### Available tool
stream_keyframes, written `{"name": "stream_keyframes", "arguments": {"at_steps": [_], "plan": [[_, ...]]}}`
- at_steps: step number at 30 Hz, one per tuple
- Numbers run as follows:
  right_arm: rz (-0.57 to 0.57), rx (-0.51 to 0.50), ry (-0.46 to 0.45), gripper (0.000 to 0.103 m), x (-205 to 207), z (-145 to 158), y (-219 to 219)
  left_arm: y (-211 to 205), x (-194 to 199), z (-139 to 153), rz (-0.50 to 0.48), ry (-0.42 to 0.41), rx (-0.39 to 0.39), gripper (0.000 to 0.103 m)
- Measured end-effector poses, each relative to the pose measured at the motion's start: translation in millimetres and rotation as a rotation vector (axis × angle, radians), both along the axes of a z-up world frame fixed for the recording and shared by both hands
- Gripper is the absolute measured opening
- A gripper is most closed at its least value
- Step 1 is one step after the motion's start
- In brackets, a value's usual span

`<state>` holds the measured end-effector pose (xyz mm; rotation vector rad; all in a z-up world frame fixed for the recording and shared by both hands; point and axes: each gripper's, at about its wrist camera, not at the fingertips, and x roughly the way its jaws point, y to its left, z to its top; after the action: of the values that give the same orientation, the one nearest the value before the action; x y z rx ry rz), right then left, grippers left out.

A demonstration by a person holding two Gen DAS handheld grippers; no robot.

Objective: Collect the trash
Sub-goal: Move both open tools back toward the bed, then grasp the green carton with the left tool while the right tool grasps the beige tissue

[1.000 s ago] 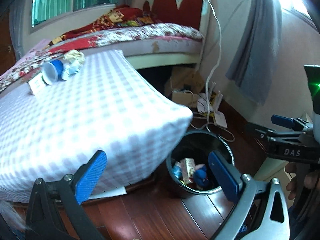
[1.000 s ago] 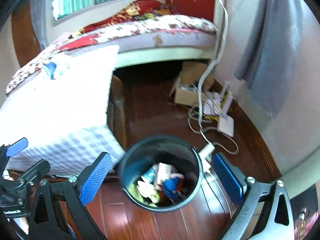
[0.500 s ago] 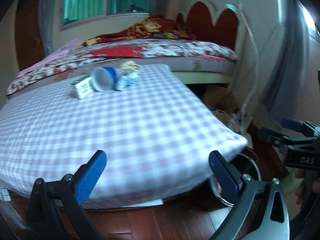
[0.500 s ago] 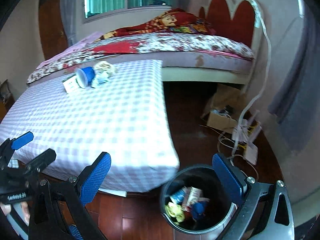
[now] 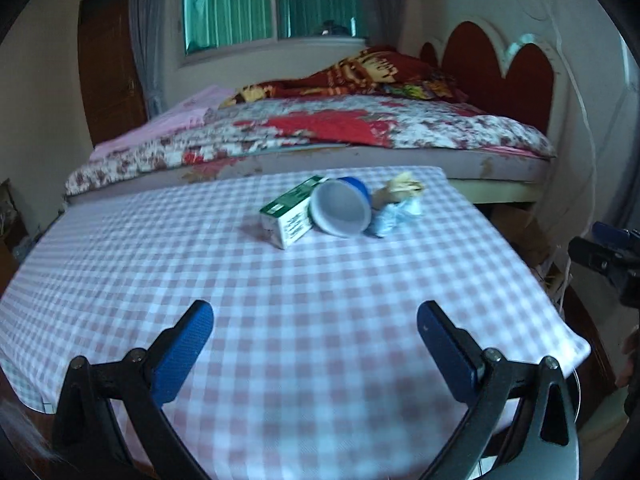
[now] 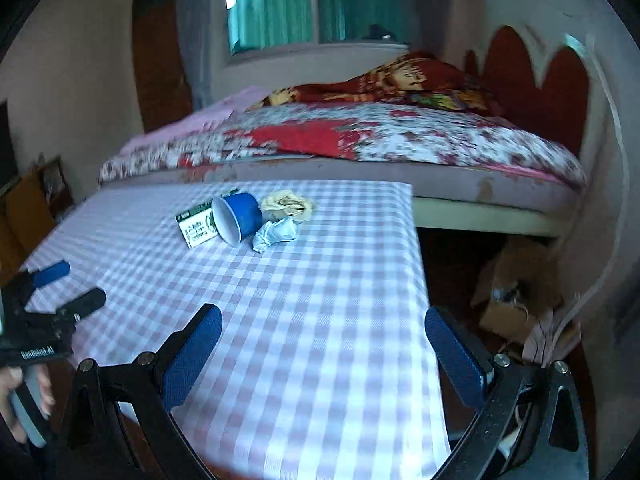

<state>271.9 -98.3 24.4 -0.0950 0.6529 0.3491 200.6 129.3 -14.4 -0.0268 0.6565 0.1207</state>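
A cluster of trash lies at the far end of the checked tablecloth (image 5: 304,312): a green-and-white carton (image 5: 290,216), a blue cup (image 5: 342,208) on its side, a light blue crumpled wad (image 5: 394,216) and a yellowish crumpled paper (image 5: 404,188). The right wrist view shows the same carton (image 6: 198,226), cup (image 6: 236,218), blue wad (image 6: 276,234) and yellowish paper (image 6: 286,204). My left gripper (image 5: 314,344) stands open over the near part of the table, holding nothing. My right gripper (image 6: 320,350) is open too, over the table's near right corner.
A bed (image 5: 360,132) with a floral cover and red headboard runs behind the table. Cardboard boxes (image 6: 516,292) and cables lie on the floor to the right. The table's right edge (image 6: 424,280) drops to the wooden floor. A hand (image 6: 24,392) holds the left gripper's grip.
Both grippers have swung up and left, away from the bin on the floor, which has left both views. The trash on the table now sits ahead of them and closer.
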Motion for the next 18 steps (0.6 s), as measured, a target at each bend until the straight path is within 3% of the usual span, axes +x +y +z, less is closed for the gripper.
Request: {"name": "stream_keyframes", "arguments": {"at_steps": [3,14,18], "plan": [[0.005,0.012,0.016,0.102,35,-7,20,15,23,-12,-0.006,0.022,0.001,0.095],[0.107,-0.098,0.07,0.101,153,-39,90,60,138,-47,-0.028,0.079,0.018,0.094],[0.127,-0.114,0.123,0.089,184,-55,107,70,164,-57,-0.046,0.105,0.005,0.094]]}}
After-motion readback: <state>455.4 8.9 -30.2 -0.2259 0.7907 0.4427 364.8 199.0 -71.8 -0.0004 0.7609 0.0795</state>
